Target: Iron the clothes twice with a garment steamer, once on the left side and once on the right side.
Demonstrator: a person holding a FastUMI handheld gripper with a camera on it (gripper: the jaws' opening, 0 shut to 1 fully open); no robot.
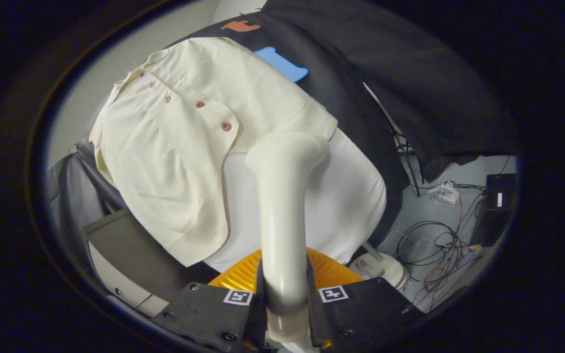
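Cream shirt (174, 147), perhaps reddish buttons (226, 126)

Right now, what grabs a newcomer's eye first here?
The cream steamer, clamped between the fingers of the gripper, its head against the hanging shirt. The shirt, with a row of reddish buttons, hangs over a white board. Tangled wires lie beyond the fingers, beside the board.

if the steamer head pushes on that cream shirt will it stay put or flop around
Probably floppy: the cream shirt drapes in soft folds, its loose hem lifting off the white board. It looks thin and light, so it would likely bunch. The steamer, clamped in the tool, looks rigid.
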